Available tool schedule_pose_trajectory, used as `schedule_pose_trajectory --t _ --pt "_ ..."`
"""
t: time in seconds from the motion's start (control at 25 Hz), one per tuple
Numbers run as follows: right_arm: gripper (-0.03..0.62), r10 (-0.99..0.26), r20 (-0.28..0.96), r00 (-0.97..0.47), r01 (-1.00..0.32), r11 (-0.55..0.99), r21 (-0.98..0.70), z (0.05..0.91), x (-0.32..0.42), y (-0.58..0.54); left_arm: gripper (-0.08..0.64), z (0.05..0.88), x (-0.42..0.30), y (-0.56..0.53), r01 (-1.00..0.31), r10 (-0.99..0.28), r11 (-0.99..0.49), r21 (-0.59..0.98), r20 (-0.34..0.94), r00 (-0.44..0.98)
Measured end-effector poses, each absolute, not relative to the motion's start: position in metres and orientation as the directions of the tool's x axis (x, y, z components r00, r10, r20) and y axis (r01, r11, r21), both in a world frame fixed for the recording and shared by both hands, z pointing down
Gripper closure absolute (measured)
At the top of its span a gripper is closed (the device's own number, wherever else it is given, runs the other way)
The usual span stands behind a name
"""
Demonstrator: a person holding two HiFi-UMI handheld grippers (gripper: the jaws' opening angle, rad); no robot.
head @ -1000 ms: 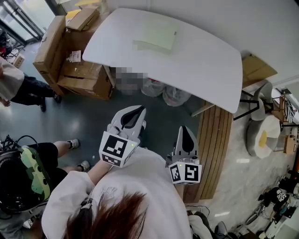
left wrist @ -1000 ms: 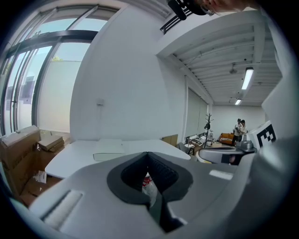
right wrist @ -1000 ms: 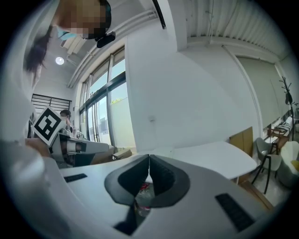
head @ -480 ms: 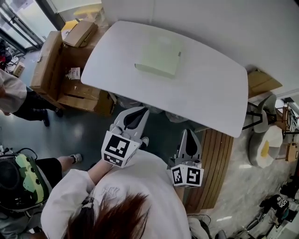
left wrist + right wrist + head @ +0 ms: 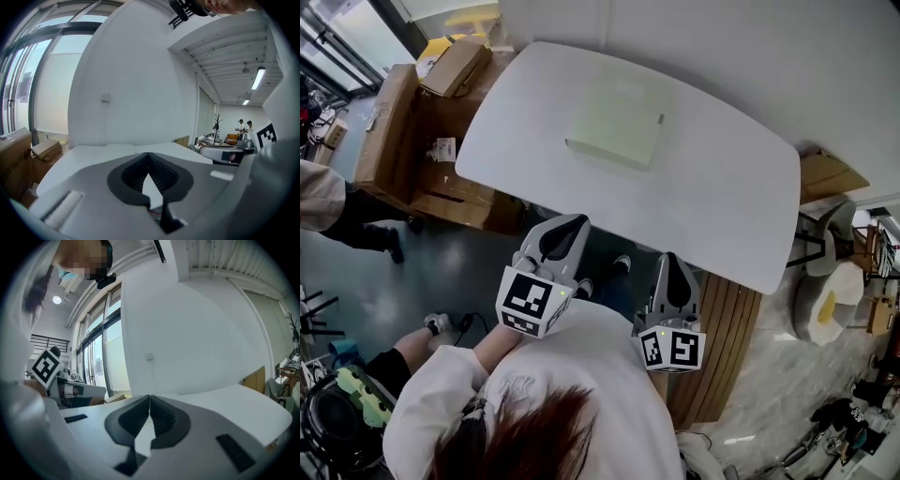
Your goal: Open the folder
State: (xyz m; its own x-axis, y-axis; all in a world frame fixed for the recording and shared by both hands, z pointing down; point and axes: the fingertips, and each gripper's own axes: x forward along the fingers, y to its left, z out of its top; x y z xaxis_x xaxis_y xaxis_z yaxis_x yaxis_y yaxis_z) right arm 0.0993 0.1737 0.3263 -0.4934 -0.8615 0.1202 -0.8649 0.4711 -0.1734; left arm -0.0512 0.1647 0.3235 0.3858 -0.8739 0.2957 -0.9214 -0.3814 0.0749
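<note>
A pale green flat folder lies closed on the white rounded table. It is at about twelve o'clock from the left gripper and eleven o'clock from the right gripper, well apart from both. Each gripper's jaws are pressed together on nothing. The approach is judged to be in hand: one gripper should be opened before the cover's free edge is reached, and only the top leaf pinched while the folder is steadied by the other.

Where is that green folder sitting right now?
In the head view the pale green folder lies flat near the middle of the white table, ahead of the left gripper; cardboard boxes stand past the table's left end.
</note>
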Motion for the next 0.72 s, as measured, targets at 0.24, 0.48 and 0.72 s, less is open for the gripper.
schedule_pose_trajectory --t 0.24,0.48,0.72 --pt "0.584 -0.804 0.125 -0.581 -0.81 0.558 -0.178 0.324 0.1 0.133 0.554 0.321 -0.046 0.137 -0.952 -0.905 -0.292 0.091 0.295 0.306" --pt "0.584 -0.754 0.116 -0.647 -0.761 0.627 -0.167 0.311 0.109 0.093 0.554 0.308 -0.038 0.114 -0.974 -0.933 -0.209 0.086 0.281 0.225" --pt "0.584 -0.742 0.125 -0.659 -0.752 0.641 -0.156 0.318 0.125 0.066 0.554 0.308 -0.022 0.093 -0.98 -0.945 -0.183 0.079 0.261 0.198"
